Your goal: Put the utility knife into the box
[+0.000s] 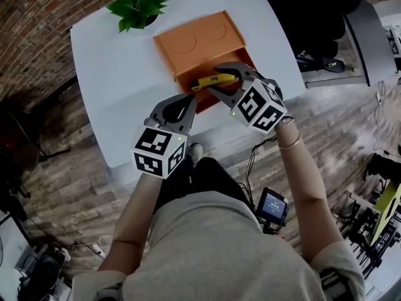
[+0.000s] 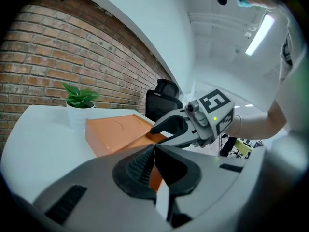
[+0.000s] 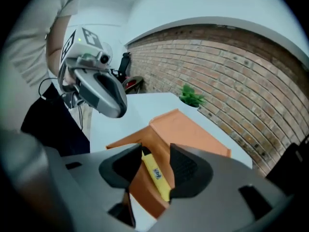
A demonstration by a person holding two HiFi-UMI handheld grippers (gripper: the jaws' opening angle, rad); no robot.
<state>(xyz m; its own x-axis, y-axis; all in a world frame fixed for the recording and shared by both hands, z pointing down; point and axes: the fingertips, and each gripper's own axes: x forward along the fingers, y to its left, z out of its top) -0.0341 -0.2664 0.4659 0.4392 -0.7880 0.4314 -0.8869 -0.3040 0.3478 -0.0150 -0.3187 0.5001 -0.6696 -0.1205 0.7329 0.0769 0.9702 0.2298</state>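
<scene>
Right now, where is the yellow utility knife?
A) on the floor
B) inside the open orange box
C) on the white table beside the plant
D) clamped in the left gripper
B: the knife lies inside the open orange box, under the right gripper, whose jaws stand apart and clear of it.

head view: overhead, steeply down | gripper views: close, low, facing each other | shared: orange box
</scene>
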